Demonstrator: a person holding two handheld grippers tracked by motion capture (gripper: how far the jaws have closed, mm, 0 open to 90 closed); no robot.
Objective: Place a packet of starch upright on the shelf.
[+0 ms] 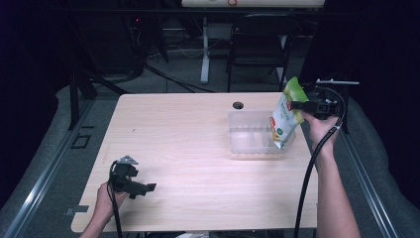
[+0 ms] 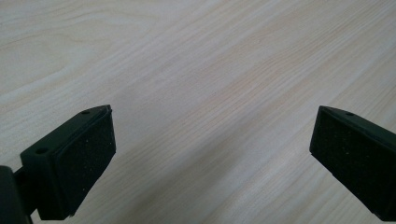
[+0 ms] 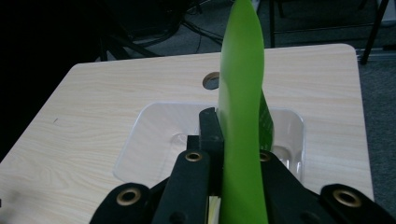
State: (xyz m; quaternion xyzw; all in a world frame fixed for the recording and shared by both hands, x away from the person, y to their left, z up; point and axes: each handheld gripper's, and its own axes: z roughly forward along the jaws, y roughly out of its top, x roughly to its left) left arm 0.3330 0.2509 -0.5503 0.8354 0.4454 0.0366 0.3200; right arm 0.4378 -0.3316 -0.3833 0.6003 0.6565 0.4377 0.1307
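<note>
Right gripper view: green pouch [image 3: 240, 116] pinched between closed fingers [image 3: 208, 135], seemingly over tray [image 3: 154, 135].

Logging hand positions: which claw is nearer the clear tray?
Right. The right claw holds a green pouch over the tray's right end. The left claw sits open near the table's front left, well away from it.

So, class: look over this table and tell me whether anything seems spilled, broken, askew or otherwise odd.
Nothing looks spilled or broken. The green pouch hangs tilted over the clear tray, but that is because the right hand-held gripper is clamped on it. The left hand-held gripper is open over bare table.
</note>
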